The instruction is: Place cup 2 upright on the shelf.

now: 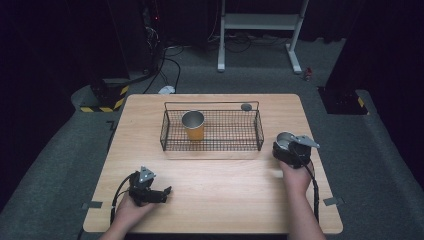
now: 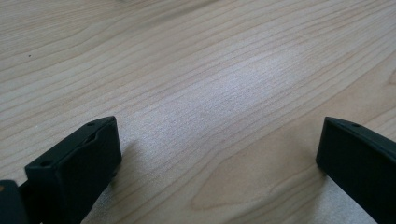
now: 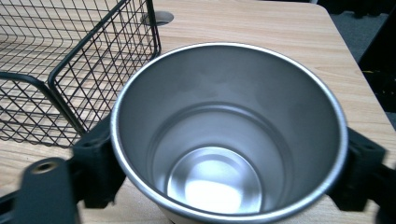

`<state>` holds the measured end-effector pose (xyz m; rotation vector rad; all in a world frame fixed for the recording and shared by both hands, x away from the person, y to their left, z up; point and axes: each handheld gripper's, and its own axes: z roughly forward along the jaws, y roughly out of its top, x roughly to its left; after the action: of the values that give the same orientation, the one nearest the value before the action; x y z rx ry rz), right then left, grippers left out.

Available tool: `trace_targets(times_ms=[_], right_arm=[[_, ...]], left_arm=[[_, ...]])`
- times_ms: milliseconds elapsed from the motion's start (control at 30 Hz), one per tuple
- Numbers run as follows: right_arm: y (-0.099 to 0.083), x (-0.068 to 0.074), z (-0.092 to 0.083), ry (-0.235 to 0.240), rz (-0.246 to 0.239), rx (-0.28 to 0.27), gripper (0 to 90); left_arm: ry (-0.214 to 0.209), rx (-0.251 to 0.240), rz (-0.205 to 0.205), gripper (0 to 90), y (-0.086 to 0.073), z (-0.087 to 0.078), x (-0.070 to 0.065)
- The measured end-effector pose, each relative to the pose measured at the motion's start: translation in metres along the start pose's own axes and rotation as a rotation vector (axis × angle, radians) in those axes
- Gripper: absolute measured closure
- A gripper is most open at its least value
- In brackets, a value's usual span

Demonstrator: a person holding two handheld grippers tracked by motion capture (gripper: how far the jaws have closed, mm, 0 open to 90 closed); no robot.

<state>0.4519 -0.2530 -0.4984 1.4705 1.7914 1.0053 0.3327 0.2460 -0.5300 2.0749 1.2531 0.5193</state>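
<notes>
A steel cup (image 3: 229, 135) stands upright between the jaws of my right gripper (image 3: 229, 186), which is shut on its sides. From above, that cup (image 1: 285, 140) and the right gripper (image 1: 291, 149) sit just right of the black wire basket (image 1: 260, 131). An orange cup with a steel inside (image 1: 193, 125) stands upright in the left part of the basket. My left gripper (image 1: 161, 193) rests near the table's front left, pointing right. Its jaws (image 2: 217, 154) are wide apart with bare wood between them.
The basket's near corner (image 3: 56, 79) is close to the left of the held cup. A round grey cable hole (image 1: 246, 106) lies in the table behind the basket. Beyond the table are a white stand's legs (image 1: 295, 55) and cables on grey carpet.
</notes>
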Motion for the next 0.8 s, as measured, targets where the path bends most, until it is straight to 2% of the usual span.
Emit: trace_targets(times_ms=[33,233,500,800], right_arm=[[0.000,0.000,-0.001,-0.002,-0.016,0.000,18.2],[0.001,0.003,-0.005,0.003,-0.029,0.009,18.3],[0.004,0.009,-0.020,0.021,-0.046,-0.023,18.3],[0.000,0.012,-0.031,0.030,-0.060,-0.032,18.3]], left_arm=[[0.000,0.000,0.000,0.3,0.000,0.000,0.000],[-0.001,0.000,-0.001,0.3,0.000,0.000,0.000],[0.001,-0.001,-0.001,0.3,0.000,0.000,0.000],[0.002,0.000,-0.002,0.3,-0.001,0.000,0.000]])
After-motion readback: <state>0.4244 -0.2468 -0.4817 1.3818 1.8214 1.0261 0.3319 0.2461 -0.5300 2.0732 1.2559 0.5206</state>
